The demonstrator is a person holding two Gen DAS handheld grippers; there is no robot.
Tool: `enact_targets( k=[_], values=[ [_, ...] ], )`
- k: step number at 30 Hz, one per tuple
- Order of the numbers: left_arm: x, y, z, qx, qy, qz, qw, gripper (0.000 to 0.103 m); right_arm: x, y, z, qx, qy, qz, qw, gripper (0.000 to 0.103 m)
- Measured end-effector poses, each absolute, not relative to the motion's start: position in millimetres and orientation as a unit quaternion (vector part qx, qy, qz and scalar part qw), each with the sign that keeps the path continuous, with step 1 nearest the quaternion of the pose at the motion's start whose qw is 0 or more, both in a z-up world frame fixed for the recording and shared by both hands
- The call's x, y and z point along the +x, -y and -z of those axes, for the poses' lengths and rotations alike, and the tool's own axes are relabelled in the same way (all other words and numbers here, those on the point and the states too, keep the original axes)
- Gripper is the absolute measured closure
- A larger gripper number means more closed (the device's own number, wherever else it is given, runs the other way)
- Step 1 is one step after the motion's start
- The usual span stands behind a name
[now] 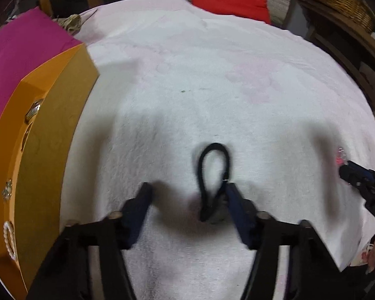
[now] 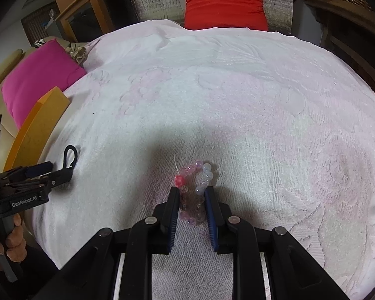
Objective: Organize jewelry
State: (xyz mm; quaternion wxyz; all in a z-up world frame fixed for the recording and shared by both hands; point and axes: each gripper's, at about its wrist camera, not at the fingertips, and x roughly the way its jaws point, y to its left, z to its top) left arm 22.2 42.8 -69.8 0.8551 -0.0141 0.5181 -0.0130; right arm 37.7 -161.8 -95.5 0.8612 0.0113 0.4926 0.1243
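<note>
On the white towel [image 2: 237, 100], the pickup step is in hand: the right gripper [image 2: 192, 191] has its jaws closing on a pink bead bracelet [image 2: 196, 175], while the left gripper [image 1: 187, 190] spreads open jaws around a black loop [image 1: 213, 175] touching its right jaw. Next probably comes carrying each to the orange box [image 1: 50, 137] at left.

glossy beads [image 2: 204, 175], rough terry towel [image 2: 237, 115]

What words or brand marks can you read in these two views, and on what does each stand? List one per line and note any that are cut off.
"GenRobot.AI": white letters on the body of the left tool, seen in the right wrist view.
"DAS": white letters on the right tool, seen in the left wrist view; cut off at the frame edge.
No other text is readable.
</note>
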Motion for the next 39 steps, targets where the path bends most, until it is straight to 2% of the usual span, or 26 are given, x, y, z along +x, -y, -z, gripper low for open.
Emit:
enact_targets(
  k=[4,6,8,9,10,15,22,30,32,35,36,37,39],
  values=[
    [22.4,-34.4,69.4,-0.005,-0.512,0.021,0.859,0.07,35.6,156.9,95.9,-0.01,-0.487,-0.122,0.865,0.076],
    [21.3,-33.4,68.2,-0.007,-0.507,0.025,0.861,0.082,33.7,154.2,95.1,-0.022,-0.482,-0.122,0.867,0.076],
    [20.4,-35.0,69.0,-0.016,-0.505,0.032,0.862,0.089,31.5,150.1,94.4,-0.04,-0.478,-0.121,0.869,0.077],
    [20.1,-35.3,68.0,-0.021,-0.503,0.038,0.863,0.094,29.9,148.1,93.6,-0.047,-0.475,-0.123,0.87,0.081],
    [19.9,-34.3,67.4,-0.024,-0.5,0.041,0.865,0.094,28.7,146.7,92.6,-0.05,-0.472,-0.125,0.871,0.085],
    [13.5,-29.0,53.0,-0.022,-0.464,0.055,0.884,0.094,25.8,152.9,83.4,-0.039,-0.456,-0.126,0.88,0.091],
    [15.6,-35.4,51.6,-0.027,-0.46,0.053,0.886,0.094,25.7,162.9,75.0,-0.015,-0.446,-0.126,0.886,0.091],
    [16.6,-40.5,54.6,-0.035,-0.475,0.044,0.878,0.094,32.4,171.7,82.9,0.013,-0.477,-0.119,0.87,0.089],
    [17.0,-41.3,55.0,-0.034,-0.477,0.04,0.877,0.094,34.1,174.4,85.8,0.024,-0.488,-0.116,0.865,0.087],
    [17.4,-43.1,55.2,-0.038,-0.482,0.042,0.875,0.094,34.8,172.2,89.2,0.033,-0.496,-0.124,0.859,0.073],
    [17.2,-43.9,54.8,-0.037,-0.482,0.041,0.875,0.094,34.7,170.0,89.5,0.031,-0.498,-0.127,0.858,0.062],
    [17.0,-44.5,54.2,-0.036,-0.481,0.039,0.875,0.094,34.1,167.9,88.8,0.03,-0.496,-0.13,0.858,0.047],
    [16.4,-46.5,52.6,-0.037,-0.481,0.039,0.875,0.094,30.8,162.9,84.9,0.022,-0.48,-0.131,0.867,0.034]
  ],
)
